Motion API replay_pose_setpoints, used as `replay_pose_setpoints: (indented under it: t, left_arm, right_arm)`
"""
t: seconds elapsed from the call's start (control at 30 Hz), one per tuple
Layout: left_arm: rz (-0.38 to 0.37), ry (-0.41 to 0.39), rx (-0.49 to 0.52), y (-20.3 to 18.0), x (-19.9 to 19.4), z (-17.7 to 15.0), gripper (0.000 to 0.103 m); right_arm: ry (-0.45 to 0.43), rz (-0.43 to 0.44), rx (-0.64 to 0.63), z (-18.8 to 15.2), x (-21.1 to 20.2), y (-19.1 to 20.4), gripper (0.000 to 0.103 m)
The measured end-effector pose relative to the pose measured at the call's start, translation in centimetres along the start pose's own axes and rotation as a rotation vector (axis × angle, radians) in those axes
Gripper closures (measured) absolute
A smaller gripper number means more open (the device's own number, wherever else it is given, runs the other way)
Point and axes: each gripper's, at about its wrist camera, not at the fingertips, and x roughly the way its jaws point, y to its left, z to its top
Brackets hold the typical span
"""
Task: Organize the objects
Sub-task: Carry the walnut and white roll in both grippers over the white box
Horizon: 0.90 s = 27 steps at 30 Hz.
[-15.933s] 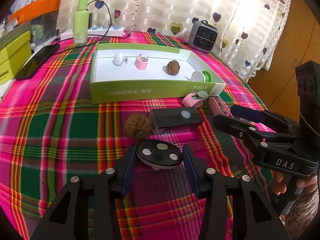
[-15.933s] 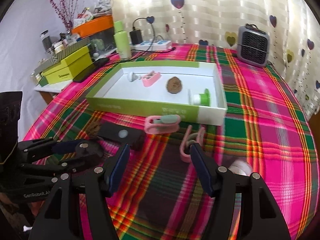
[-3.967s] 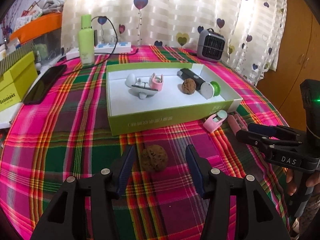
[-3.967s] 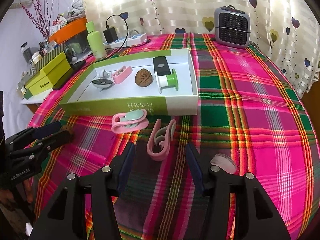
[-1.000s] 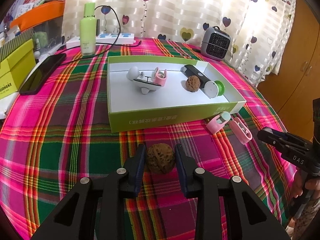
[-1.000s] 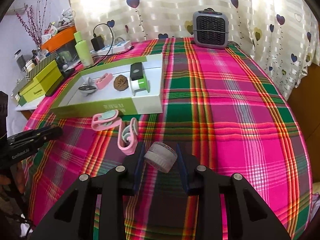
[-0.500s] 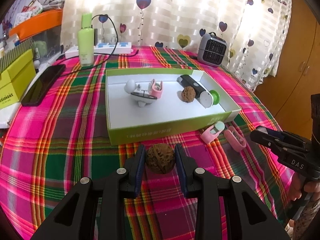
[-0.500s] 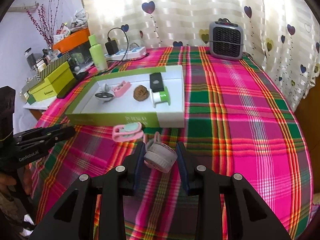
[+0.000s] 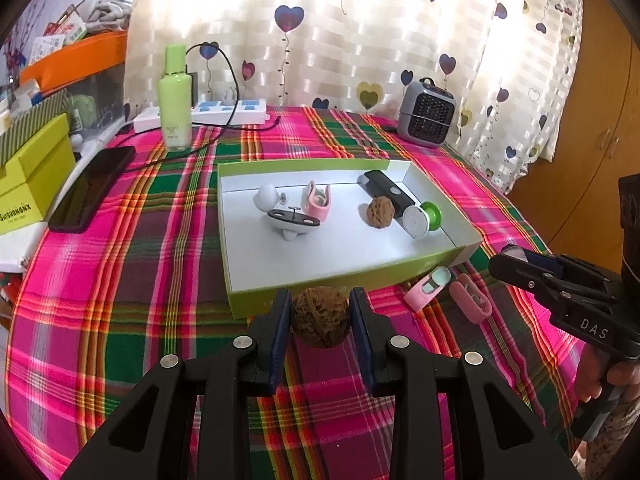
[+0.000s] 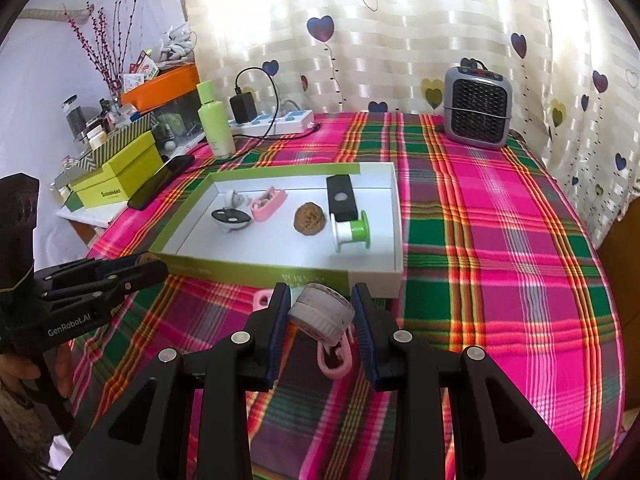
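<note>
The left gripper (image 9: 320, 316) is clamped on a round walnut (image 9: 319, 317), held above the plaid cloth (image 9: 120, 280) just in front of the green box (image 9: 440, 258). The right gripper (image 10: 321, 312) pinches a grey round cap (image 10: 321, 313), tilted with its flat face up and leftward, near the box's front wall. Both grippers slant downward toward the box.

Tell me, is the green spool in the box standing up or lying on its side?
On its side. The green spool rests on the floor of the box, its round white end facing sideways, beside the black block.
</note>
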Motion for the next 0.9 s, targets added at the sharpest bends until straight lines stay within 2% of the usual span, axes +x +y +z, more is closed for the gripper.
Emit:
replay_pose_setpoints:
  t: [0.9]
  left_arm:
    - [0.008, -0.006, -0.032, 1.7, 2.9, 3.0, 0.075]
  right_arm:
    - [0.006, 0.05, -0.037, 4.0, 4.3, 1.4, 0.07]
